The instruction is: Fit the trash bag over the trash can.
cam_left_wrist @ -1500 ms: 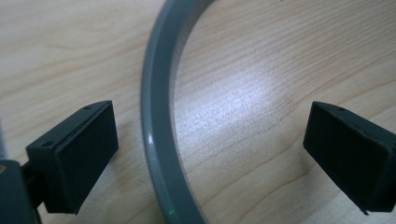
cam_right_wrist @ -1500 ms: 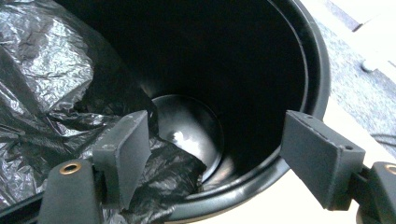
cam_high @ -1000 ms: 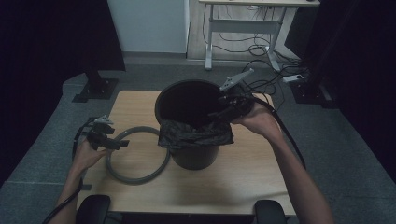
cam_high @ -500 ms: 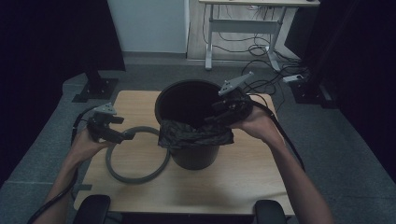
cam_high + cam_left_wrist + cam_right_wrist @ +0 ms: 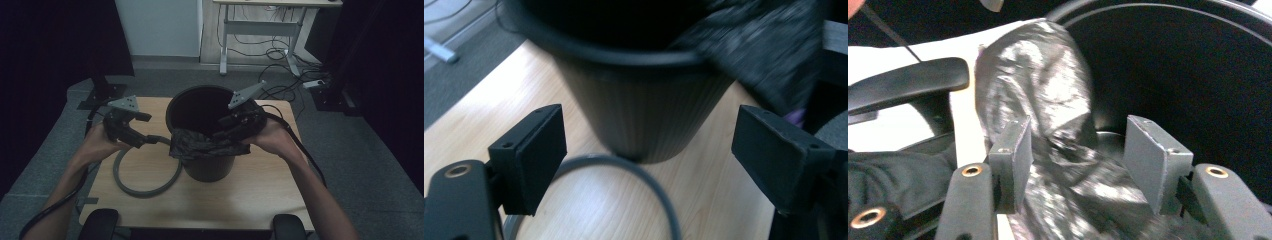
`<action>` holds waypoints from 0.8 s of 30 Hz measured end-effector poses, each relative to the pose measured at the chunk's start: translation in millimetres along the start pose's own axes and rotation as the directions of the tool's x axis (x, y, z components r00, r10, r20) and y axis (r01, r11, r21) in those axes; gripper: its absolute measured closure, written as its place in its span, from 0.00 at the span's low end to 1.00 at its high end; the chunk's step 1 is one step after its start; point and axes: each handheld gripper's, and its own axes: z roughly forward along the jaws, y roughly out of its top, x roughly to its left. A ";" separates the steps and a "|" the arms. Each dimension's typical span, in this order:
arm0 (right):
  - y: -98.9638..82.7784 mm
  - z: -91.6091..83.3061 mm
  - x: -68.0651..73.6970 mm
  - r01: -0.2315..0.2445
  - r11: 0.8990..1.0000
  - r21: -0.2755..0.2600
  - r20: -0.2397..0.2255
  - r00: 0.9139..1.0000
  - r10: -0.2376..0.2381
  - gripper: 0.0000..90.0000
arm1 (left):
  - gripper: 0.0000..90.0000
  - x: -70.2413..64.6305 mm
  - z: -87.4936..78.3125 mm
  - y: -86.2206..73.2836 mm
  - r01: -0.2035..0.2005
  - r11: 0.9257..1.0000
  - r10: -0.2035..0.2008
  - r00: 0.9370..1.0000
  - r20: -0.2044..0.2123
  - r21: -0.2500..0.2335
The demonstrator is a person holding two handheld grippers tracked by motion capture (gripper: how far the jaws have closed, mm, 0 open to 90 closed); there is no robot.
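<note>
Nearest the person, a grey ring [image 5: 145, 175] lies flat on the wooden table [image 5: 260, 200], its right arc running in against the foot of the black bin [image 5: 202, 167]. In the left gripper view the ring [image 5: 644, 175] curves just in front of the bin's ribbed wall [image 5: 639, 115], touching or nearly touching its base. Left gripper [image 5: 145, 141] is held above the ring, off the table, to the left of the bin; its tips come close to the bag's draped edge. Its jaws stand wide apart and have just been closing a little, with nothing between the pads [image 5: 531, 157]: released, holding nothing. The bin stands upright at mid-table, its mouth open and dark inside. A black plastic bag [image 5: 205, 147] hangs crumpled over the near rim and down the front wall, partly tucked into the mouth. Right gripper [image 5: 227, 131] sits at the bin's right rim, its jaws reaching in over the bag. In the right gripper view the bag [image 5: 1043, 100] bunches up between the two pads [image 5: 1010, 160] at the rim; the jaws have just been closing around it, with the left pad against the plastic, but a gap remains on the right pad's side, so no firm clench yet. Beyond the table: grey floor, a white desk frame [image 5: 260, 35] and loose cables [image 5: 280, 80].
</note>
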 end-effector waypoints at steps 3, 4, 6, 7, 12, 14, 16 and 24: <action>4.0 4.2 6.9 0.019 1.000 -0.002 -0.030 0.999 -0.020 0.50 | 0.16 -7.7 1.2 14.1 -0.029 0.999 0.030 0.999 0.045 -0.019; 5.3 6.3 9.4 0.028 1.000 0.001 -0.045 0.999 -0.028 0.51 | 0.17 -10.1 2.4 18.3 -0.042 0.999 0.043 0.998 0.054 -0.019; 7.4 11.1 14.4 0.048 0.999 0.006 -0.070 0.996 -0.047 0.53 | 0.17 -14.8 5.6 25.5 -0.061 0.998 0.063 0.995 0.073 -0.024; 8.4 13.6 16.7 0.055 0.998 0.008 -0.083 0.995 -0.054 0.55 | 0.18 -16.6 7.7 28.6 -0.067 0.997 0.069 0.994 0.083 -0.026; 12.0 22.6 23.7 0.099 0.994 0.048 -0.107 0.990 -0.094 0.80 | 0.24 -24.5 18.4 40.4 -0.107 0.994 0.108 0.990 0.094 -0.010; 12.6 23.3 22.8 0.101 0.994 0.046 -0.119 0.988 -0.094 0.89 | 0.26 -26.6 22.1 43.6 -0.116 0.993 0.117 0.988 0.106 -0.016; 13.6 22.6 20.7 0.094 0.995 0.039 -0.120 0.989 -0.088 0.95 | 0.27 -28.6 25.9 46.9 -0.123 0.992 0.125 0.986 0.110 -0.017; 16.8 23.5 7.3 0.045 0.999 0.028 -0.075 0.996 -0.043 0.99 | 0.33 -34.2 37.7 59.4 -0.154 0.988 0.155 0.978 0.140 -0.014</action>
